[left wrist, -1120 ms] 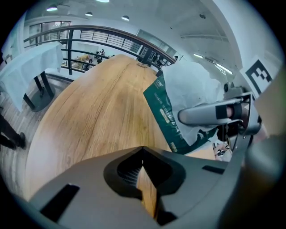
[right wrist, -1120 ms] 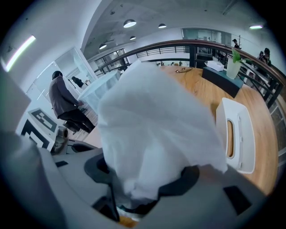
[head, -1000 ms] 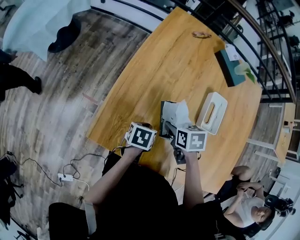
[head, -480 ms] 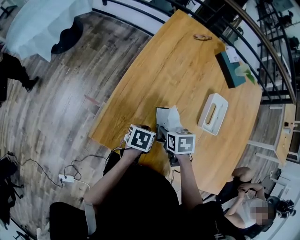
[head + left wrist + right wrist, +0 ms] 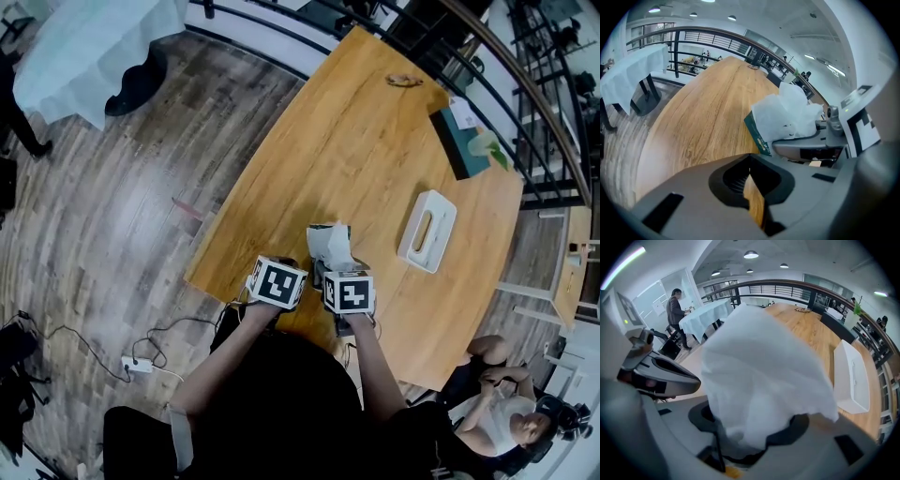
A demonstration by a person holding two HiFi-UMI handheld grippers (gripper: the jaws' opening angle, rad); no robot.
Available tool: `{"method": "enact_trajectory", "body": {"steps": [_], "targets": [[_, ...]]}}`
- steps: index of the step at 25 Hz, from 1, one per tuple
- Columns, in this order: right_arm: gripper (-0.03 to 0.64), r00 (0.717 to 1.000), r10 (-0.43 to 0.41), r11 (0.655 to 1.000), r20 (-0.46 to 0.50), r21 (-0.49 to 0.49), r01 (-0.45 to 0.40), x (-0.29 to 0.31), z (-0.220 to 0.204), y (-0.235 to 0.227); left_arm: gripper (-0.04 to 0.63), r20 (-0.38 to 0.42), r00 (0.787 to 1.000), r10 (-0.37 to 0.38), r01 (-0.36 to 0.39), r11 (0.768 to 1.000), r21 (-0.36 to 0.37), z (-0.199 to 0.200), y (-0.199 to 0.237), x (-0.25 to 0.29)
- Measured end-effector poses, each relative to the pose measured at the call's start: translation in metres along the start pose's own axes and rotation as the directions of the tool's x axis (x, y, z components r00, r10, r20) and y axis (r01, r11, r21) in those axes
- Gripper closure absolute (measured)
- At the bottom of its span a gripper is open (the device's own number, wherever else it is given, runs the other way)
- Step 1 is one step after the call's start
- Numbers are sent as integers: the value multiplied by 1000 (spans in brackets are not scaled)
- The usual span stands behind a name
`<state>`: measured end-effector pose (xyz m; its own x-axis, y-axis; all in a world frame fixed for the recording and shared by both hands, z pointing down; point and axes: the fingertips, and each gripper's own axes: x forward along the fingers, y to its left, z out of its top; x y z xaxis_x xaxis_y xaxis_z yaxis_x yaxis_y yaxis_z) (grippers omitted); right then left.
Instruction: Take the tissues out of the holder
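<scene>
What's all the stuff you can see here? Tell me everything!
table: one, light wood, centre
tissue holder: one, white, table's right side
tissue box: one, dark teal, table's far right edge
tissue pack: one, white with dark green wrapper, near table edge
small brown thing: one, table's far end, too small to identify
tablecloth: one, white, upper left
power strip: one, white, floor, lower left
seated person: one, lower right
left gripper: one, grey, empty, left of the pack
right gripper: one, grey, gripping the tissue pack
</scene>
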<state>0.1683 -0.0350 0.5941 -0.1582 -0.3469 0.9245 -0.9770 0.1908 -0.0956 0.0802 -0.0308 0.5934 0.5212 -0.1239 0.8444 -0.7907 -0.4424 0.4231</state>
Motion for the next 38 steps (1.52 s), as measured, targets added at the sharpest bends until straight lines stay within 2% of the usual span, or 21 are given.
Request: {"method": "enact_trajectory", "body": {"steps": [8, 14, 31, 36, 38], "targets": [[350, 1000, -18, 1000, 11, -7, 18, 0, 0, 1, 588, -28, 999, -17, 19, 998, 53, -6, -2, -3], [341, 1000, 5, 1000, 19, 8, -5, 0, 0, -1, 588, -23, 999, -39, 41, 996, 74, -6, -5, -1], [293, 1000, -11, 999, 21, -47, 12, 6, -5, 3, 588, -23, 999, -35, 37, 997, 73, -5, -2, -8], [269, 998, -2, 1000, 57, -30, 4, 3, -4, 3, 588, -26, 999, -37, 39, 997, 71, -6, -3, -7], [261, 997, 2, 1000, 73, -24, 0, 0, -3, 3, 588, -29, 999, -16, 19, 996, 85, -6, 0, -9]]}}
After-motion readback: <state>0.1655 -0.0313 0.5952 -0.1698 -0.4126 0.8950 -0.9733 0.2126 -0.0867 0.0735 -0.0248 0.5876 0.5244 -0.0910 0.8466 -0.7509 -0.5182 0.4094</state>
